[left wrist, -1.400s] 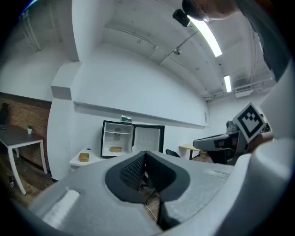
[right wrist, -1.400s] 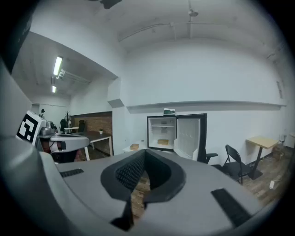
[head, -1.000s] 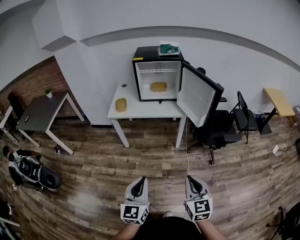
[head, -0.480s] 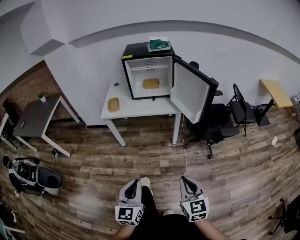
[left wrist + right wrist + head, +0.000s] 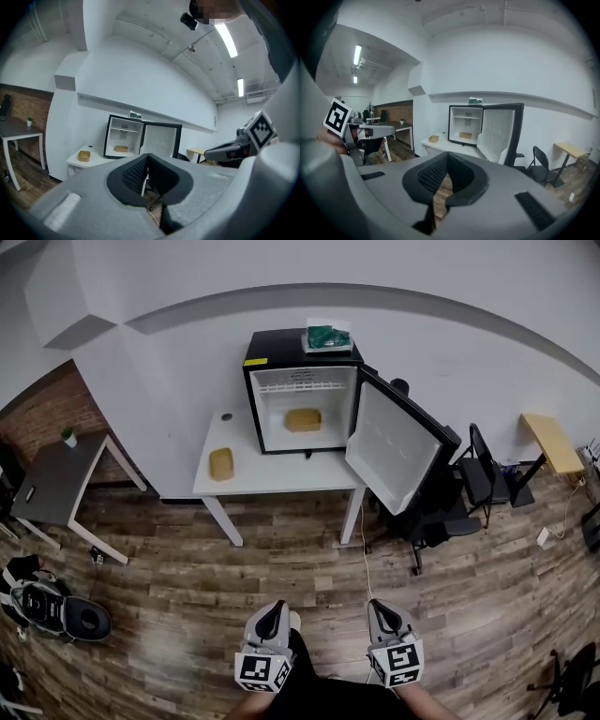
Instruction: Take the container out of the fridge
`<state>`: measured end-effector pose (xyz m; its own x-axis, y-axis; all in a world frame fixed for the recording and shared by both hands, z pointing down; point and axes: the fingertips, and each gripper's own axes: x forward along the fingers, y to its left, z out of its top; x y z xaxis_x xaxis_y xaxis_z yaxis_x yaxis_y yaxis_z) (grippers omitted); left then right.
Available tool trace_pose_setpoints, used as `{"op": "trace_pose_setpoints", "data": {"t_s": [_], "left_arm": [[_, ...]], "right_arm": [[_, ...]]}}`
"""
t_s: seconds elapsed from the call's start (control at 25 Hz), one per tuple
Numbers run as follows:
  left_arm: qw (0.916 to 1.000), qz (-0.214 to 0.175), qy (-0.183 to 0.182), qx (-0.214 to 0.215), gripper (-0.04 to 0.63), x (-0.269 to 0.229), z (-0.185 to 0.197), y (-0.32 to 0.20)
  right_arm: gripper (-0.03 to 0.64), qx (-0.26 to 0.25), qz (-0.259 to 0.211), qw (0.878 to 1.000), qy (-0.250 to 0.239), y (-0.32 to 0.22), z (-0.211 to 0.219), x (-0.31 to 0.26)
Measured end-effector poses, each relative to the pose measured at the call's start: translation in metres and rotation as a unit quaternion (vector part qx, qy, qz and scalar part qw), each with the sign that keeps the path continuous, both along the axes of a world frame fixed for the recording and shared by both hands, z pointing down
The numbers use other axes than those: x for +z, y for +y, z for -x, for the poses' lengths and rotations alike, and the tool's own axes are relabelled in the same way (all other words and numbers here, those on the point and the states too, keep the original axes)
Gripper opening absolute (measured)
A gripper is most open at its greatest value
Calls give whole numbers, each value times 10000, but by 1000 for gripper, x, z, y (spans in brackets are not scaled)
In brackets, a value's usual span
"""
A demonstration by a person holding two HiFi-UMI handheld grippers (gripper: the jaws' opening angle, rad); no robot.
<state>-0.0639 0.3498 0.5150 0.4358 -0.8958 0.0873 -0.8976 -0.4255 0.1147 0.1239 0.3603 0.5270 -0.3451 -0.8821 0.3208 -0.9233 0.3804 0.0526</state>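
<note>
A black mini fridge [image 5: 272,341] stands on a white table [image 5: 281,470] against the far wall, its door [image 5: 394,451] swung open to the right. A tan container [image 5: 303,419] lies on the fridge floor; it also shows as the container [image 5: 121,149] in the left gripper view and the container [image 5: 465,135] in the right gripper view. A second tan container [image 5: 221,463] rests on the table to the left. My left gripper [image 5: 270,620] and right gripper [image 5: 382,615] are held low, far from the fridge, both shut and empty.
A green item [image 5: 326,336] lies on top of the fridge. Black chairs [image 5: 483,474] stand right of the table beside a small wooden table [image 5: 548,442]. A dark desk [image 5: 52,479] is at the left. A backpack [image 5: 42,601] lies on the wooden floor.
The view has shifted and drawn a little closer to the fridge. Both grippers stay low and shut.
</note>
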Motion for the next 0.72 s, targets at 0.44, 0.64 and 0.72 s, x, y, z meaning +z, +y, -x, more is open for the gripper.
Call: {"op": "trace_pose_setpoints", "data": {"t_s": [0.44,0.64,0.72], "left_arm": [[9996,-21,-50,278,15,-15,46,-144],[9993,1,2,368,15,-20,73,-207],[9991,-35,-13,426,15,-22,83,-229]], "right_arm": [[0,170,136,9998,3,-149,51,-14],[0,113,115,9999,-36,-214,85,-23],[0,172,109,9997,-134,-237,98,-27]]}}
